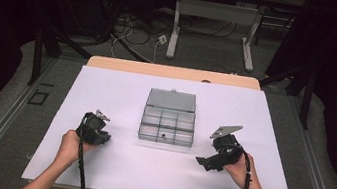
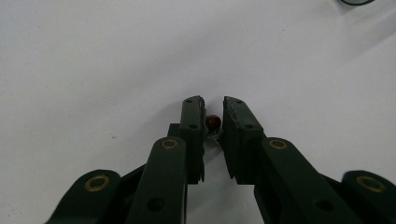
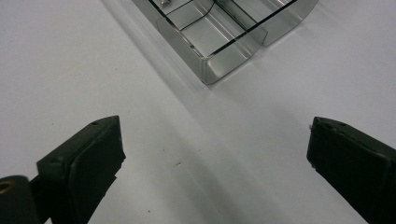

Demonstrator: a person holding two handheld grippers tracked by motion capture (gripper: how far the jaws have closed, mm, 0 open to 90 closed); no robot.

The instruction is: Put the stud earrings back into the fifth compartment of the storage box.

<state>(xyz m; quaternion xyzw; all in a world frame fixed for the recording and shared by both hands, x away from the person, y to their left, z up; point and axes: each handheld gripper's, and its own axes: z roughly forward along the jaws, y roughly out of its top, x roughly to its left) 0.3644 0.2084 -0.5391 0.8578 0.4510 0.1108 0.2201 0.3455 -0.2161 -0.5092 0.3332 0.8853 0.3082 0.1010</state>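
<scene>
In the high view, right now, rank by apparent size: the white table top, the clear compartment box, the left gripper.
1. white table top, by far the largest.
2. clear compartment box, lid open.
3. left gripper, smaller than the box, though it sits nearer the camera.

The high view is looking down and forward over the white table (image 1: 110, 166), while each gripper view is hovering close above it, the right one sharing the clear compartment box (image 3: 219, 56) with it.

1 clear box (image 1: 167, 124), 1 brown bead (image 2: 213, 122), 2 grippers.
</scene>
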